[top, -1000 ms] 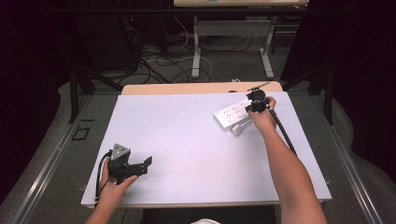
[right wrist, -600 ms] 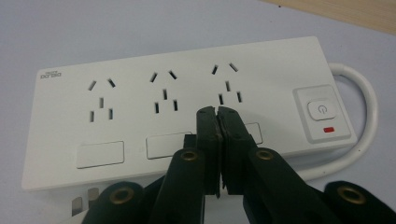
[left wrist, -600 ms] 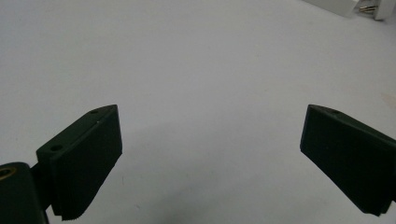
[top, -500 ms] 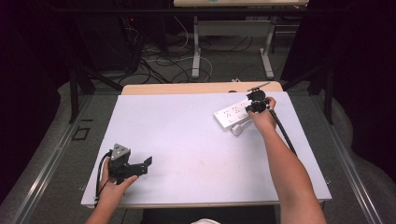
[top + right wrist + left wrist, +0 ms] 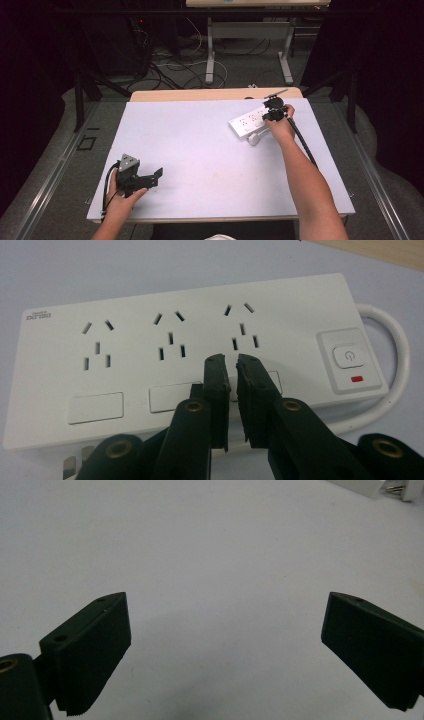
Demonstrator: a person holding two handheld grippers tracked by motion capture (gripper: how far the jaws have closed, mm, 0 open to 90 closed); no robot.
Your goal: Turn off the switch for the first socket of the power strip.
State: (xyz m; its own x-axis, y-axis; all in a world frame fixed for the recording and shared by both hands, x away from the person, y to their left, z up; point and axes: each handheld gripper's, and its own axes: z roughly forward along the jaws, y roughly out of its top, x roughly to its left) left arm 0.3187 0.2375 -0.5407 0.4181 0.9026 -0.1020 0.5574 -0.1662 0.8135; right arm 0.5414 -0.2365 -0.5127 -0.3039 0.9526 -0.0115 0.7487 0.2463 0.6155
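R gripper (image 5: 231, 362) is held over the white power strip (image 5: 190, 345) at the table's far right w/ jaws nearly shut, a slit just opened, nothing gripped; L gripper (image 5: 225, 650) is parked wide open; finer alignment is prob. needed next.

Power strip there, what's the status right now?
Right gripper jaws just cracking apart, nothing between, over power strip. Left gripper open, idle. Nothing in the way.

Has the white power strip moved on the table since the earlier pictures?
No. In the high view the power strip lies at the same spot beside the table's far right edge, under the right gripper.
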